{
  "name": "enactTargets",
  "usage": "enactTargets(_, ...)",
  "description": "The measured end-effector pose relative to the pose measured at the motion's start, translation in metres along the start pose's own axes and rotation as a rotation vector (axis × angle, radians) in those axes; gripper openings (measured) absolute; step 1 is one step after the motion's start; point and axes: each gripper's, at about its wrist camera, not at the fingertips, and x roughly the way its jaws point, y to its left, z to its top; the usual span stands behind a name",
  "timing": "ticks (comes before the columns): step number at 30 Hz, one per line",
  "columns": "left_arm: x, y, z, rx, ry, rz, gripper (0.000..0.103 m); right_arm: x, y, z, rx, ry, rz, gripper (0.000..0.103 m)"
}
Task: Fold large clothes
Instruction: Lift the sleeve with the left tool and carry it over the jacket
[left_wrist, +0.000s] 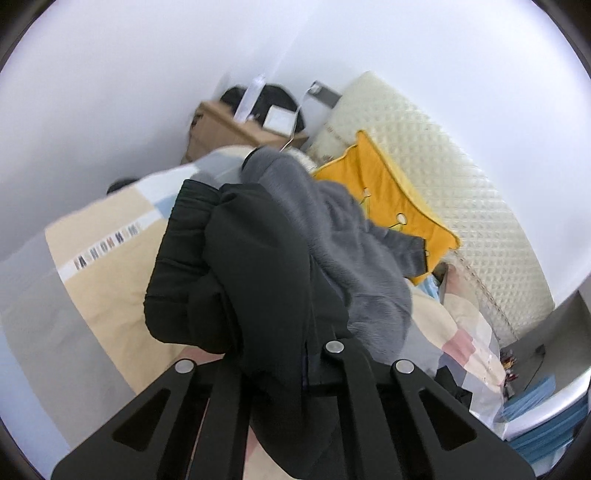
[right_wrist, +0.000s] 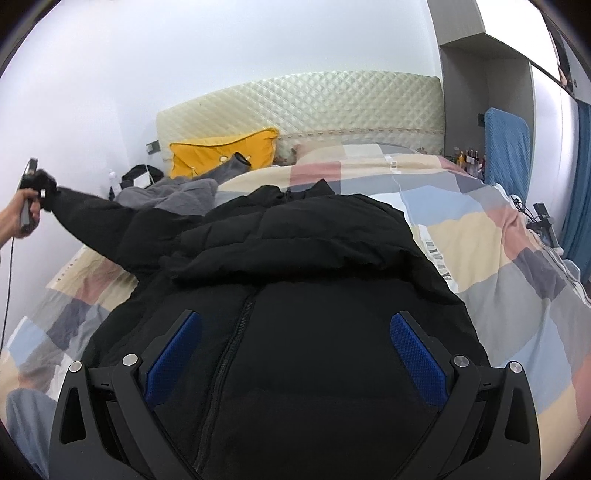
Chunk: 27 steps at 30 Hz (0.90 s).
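Note:
A black puffer jacket (right_wrist: 295, 266) lies front-up on the bed, zipper toward me. My right gripper (right_wrist: 295, 332) is open and empty, its blue pads (right_wrist: 417, 354) spread just above the jacket's lower front. My left gripper (right_wrist: 40, 188), seen far left in the right wrist view, is shut on the cuff of the jacket's sleeve (right_wrist: 96, 218) and holds it stretched out to the left, off the bed. In the left wrist view the black sleeve (left_wrist: 236, 266) fills the space between the fingers, which it hides.
A patchwork duvet (right_wrist: 480, 236) covers the bed. A grey fleece garment (left_wrist: 343, 236) and a yellow pillow (right_wrist: 225, 151) lie near the quilted headboard (right_wrist: 303, 103). A wooden nightstand (left_wrist: 225, 129) stands at the wall. A blue chair (right_wrist: 506, 144) and shelves stand at the right.

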Motion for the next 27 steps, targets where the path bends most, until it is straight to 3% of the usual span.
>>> enactTargets(9, -0.062, -0.094, -0.016, 0.204, -0.074, 0.026, 0.003, -0.022, -0.024, 0.003, 0.014, -0.053, 0.035, 0.103)
enactTargets(16, -0.095, -0.167, -0.039, 0.302, -0.12, -0.019, 0.003, -0.032, -0.053, 0.007, 0.035, -0.078, 0.023, 0.103)
enactTargets(23, -0.116, -0.261, -0.076, 0.46, -0.098, -0.053, 0.003, -0.043, -0.08, 0.01, 0.058, -0.105, 0.065, 0.103)
enactTargets(27, -0.125, -0.309, -0.106, 0.521, -0.07, -0.126, 0.003, -0.048, -0.087, 0.011, 0.036, -0.12, 0.058, 0.103)
